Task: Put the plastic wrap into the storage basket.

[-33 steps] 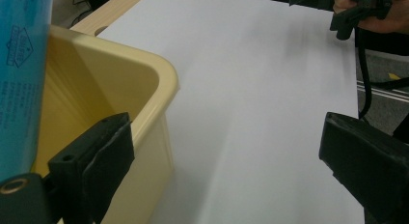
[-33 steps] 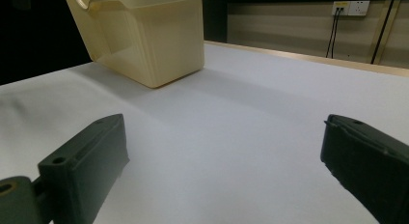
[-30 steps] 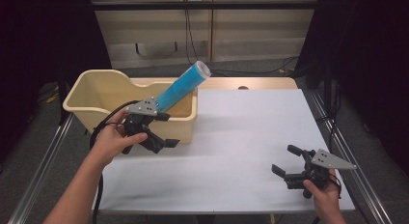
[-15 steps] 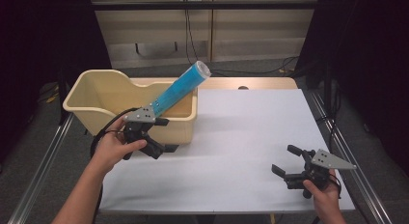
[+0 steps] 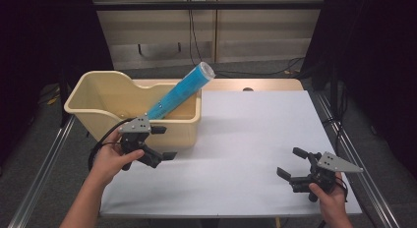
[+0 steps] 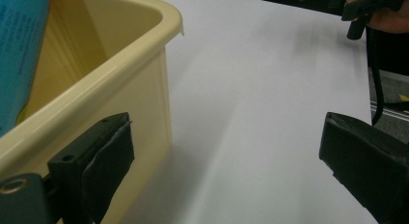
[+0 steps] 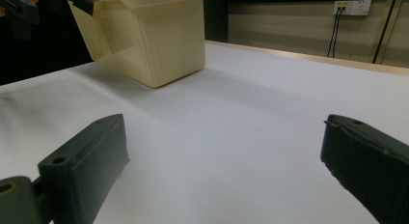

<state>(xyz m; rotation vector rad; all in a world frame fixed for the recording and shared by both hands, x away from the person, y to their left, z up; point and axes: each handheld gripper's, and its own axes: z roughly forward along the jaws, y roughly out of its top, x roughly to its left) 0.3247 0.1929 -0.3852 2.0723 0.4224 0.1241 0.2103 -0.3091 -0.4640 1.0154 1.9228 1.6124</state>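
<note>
Cream plastic bin (image 5: 103,98) sits at the left end of my white table (image 5: 255,134). A blue cylindrical tube with a pale cap (image 5: 179,93) leans inside it, its top poking out over the right rim. My left tongs (image 5: 160,142) gape wide and empty just beside the bin's front wall. My right tongs (image 5: 290,164), also wide and empty, rest well apart near the table's right corner.

Blue tube (image 5: 180,92), tilted, leaning in cream bin (image 5: 105,98)

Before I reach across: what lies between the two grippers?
Just bare white table between left gripper and right gripper, in the high view.
</note>
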